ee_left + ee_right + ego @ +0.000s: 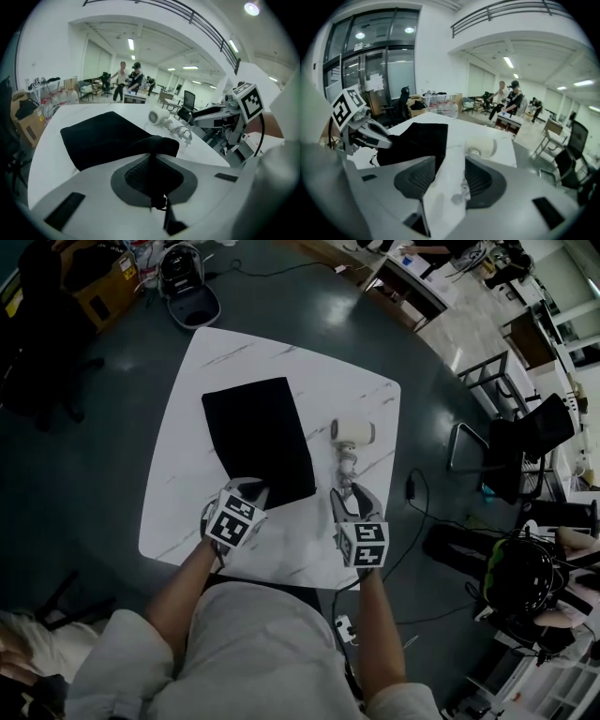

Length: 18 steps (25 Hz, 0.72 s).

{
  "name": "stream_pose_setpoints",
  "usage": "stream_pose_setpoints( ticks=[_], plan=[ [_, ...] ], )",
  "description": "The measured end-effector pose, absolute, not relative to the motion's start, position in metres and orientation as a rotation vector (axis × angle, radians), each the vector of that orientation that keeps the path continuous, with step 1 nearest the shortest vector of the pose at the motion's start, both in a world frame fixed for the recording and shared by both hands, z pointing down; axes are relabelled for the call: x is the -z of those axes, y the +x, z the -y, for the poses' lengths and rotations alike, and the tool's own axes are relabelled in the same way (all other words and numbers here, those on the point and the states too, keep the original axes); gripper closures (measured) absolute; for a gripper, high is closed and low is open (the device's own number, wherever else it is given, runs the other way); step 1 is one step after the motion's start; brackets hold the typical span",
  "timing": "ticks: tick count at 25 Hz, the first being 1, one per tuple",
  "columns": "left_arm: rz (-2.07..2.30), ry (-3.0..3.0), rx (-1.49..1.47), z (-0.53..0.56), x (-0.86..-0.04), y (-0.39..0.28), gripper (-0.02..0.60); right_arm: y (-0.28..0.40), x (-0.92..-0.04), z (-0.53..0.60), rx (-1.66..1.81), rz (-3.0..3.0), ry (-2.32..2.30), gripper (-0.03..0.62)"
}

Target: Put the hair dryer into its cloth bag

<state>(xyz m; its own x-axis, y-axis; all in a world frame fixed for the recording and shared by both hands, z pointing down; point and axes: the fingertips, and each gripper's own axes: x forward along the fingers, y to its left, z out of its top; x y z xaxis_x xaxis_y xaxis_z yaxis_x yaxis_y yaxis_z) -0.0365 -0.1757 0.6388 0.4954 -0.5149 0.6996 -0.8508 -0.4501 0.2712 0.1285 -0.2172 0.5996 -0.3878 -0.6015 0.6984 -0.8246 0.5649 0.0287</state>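
- One white, marble-veined table (178, 493) on a dark floor (84, 456)
- One black cloth bag (258, 437), flat on the table left of centre, its near edge raised in a small fold
- One white hair dryer (354, 433), on its side just right of the bag, apart from it and outside it
- One pale cord (347, 465), coiled loosely, trailing from the dryer toward the near edge of the table
- Two hand-held grippers, one marker cube on each, both over the near part of the table
- Left gripper (251, 488): jaws pressed together, pinching the near edge of the bag, black cloth bunched up between them
- Right gripper (352, 498): jaws spread, bare white table top between them, clamped on nothing, tips close by the near end of the cord, dryer straight ahead
- One black chair (525, 442) to the right of the table, well apart from it
- One cardboard box (103, 287) on the floor at far left
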Motion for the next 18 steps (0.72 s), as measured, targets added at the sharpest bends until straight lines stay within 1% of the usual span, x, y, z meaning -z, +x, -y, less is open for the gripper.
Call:
stream_pose_setpoints(
  ticks=[3,6,11,18],
  plan=[
    [1.079,2.082,-0.637,0.184,-0.632,-0.024,0.568,0.157,-0.610,0.238,-0.564,2.040,1.204,0.362],
    [1.077,2.041,-0.573,0.190,-0.626,-0.018,0.568,0.168,-0.629,0.257,-0.726,1.988,1.209,0.335],
    [1.105,1.994,-0.536,0.200,-0.625,-0.015,0.568,0.169,-0.667,0.285,-0.788,1.863,1.107,0.328],
    [1.094,1.980,-0.511,0.201,-0.625,-0.019,0.568,0.165,-0.710,0.293,-0.861,1.722,1.056,0.327]
  ],
)
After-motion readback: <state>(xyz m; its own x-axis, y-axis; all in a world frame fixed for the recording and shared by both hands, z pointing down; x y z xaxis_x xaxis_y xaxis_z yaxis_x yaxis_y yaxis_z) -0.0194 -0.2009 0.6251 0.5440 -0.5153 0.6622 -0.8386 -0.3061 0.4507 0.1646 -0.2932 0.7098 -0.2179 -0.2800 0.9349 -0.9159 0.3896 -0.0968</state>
